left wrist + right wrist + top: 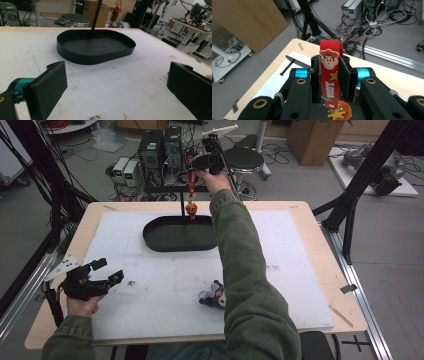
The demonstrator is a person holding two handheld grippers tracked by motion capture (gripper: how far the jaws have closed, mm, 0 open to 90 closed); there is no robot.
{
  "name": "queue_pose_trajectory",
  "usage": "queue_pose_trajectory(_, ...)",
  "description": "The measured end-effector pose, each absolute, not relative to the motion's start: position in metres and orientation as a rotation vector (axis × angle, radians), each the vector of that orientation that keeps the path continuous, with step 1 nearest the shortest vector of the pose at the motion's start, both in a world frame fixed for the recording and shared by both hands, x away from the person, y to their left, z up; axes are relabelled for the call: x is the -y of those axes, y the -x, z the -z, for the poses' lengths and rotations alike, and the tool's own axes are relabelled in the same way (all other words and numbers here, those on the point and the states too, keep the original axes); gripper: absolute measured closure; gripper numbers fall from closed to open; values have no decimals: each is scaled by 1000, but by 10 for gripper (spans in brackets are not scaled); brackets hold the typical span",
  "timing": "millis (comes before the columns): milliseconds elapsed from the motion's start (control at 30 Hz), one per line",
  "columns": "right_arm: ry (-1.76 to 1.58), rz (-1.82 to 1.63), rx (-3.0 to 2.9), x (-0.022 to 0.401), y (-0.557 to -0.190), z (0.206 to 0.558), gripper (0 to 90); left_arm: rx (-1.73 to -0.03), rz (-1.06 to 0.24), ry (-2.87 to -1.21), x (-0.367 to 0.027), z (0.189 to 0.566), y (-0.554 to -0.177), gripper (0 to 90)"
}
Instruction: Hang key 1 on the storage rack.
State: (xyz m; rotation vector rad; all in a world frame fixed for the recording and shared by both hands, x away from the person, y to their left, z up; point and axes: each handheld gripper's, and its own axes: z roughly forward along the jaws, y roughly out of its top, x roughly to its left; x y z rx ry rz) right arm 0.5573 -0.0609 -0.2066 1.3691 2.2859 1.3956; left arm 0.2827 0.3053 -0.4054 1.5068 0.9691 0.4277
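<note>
A wooden tabletop covered by a white foam sheet. The right claw, raised over the far edge, is clenched on a red cowboy-cartoon lanyard strap; the strap's charm dangles just above a black oval tray with an upright black rod. The left claw rests at the near left corner, jaws spread wide and holding nothing. A small grey and purple object lies near the front edge, beside the right sleeve.
</note>
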Motion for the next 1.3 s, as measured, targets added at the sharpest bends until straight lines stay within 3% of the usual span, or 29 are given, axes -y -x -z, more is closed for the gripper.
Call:
queue_pose_trajectory(500,-1365,-1410,-2206,56,-565,214,730,-976,-423,-1498,-305,406,-284,34)
queue_pose_trajectory(533,-1371,-1414,-2200,56,-565,215,704,-977,-423,-1498,-305,406,-284,34)
queue_pose_trajectory(600,-1406,-1451,-2216,58,-568,220,405,-976,-424,-1497,-305,406,-283,34)
queue_pose_trajectory(633,-1427,-1442,-2239,58,-569,223,303,-976,-425,-1500,-305,406,-283,34)
queue_pose_trajectory(733,-1440,-1416,-2248,63,-567,230,132,-975,-427,-1505,-304,406,-283,34)
queue_pose_trajectory(800,-1435,-1395,-2261,67,-565,234,104,-975,-426,-1505,-304,406,-283,34)
queue_pose_trajectory(867,-1451,-1341,-2299,72,-564,237,5,-974,-424,-1504,-304,406,-284,34)
queue_pose_trajectory(1300,-1288,-1242,-2406,93,-534,242,7,-974,-426,-1516,-301,406,-284,34)
